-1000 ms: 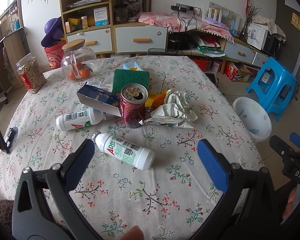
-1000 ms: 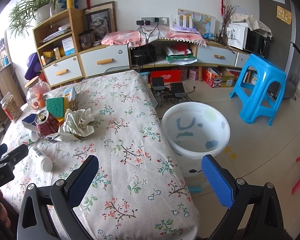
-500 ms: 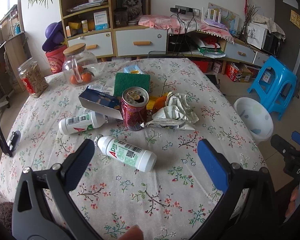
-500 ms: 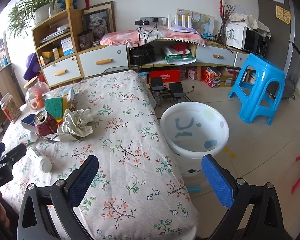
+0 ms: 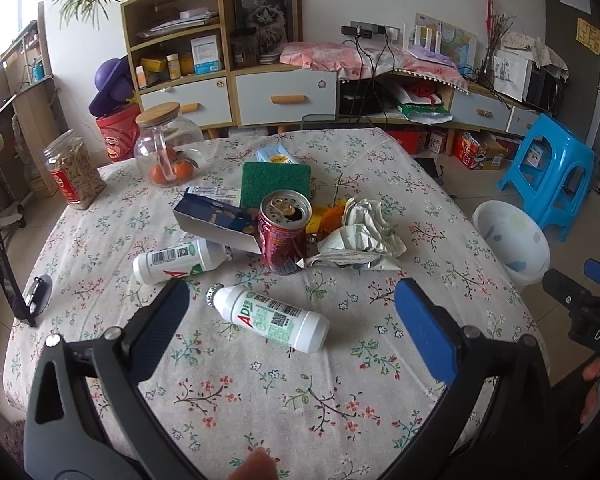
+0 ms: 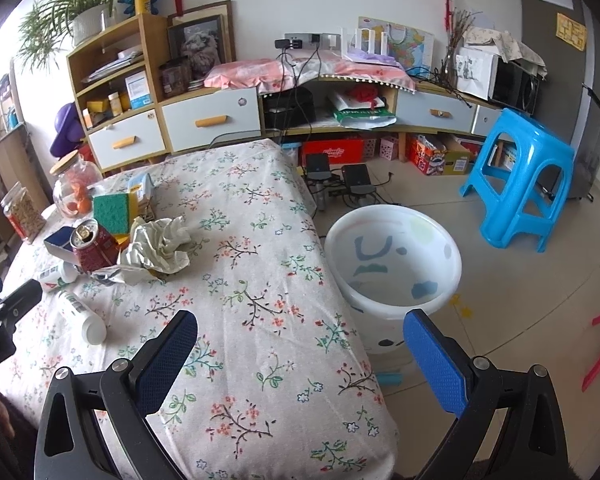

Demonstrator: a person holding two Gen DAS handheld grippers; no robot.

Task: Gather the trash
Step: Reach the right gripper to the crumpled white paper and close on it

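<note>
Left gripper (image 5: 288,320) gapes wide above the lying white plastic bottle (image 5: 270,317); best to straddle its middle squarely; right gripper (image 6: 300,344) wide too.

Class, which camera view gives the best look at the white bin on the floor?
The right wrist view: the white bin shows whole, open mouth and inside visible. The left wrist view shows it small at the edge, partly hidden by the table.

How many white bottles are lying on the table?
2. One white bottle lies nearest the left gripper, in front of the red can. The other white bottle lies left of the can, its neck under the blue box. More could be hidden behind the pile.
</note>
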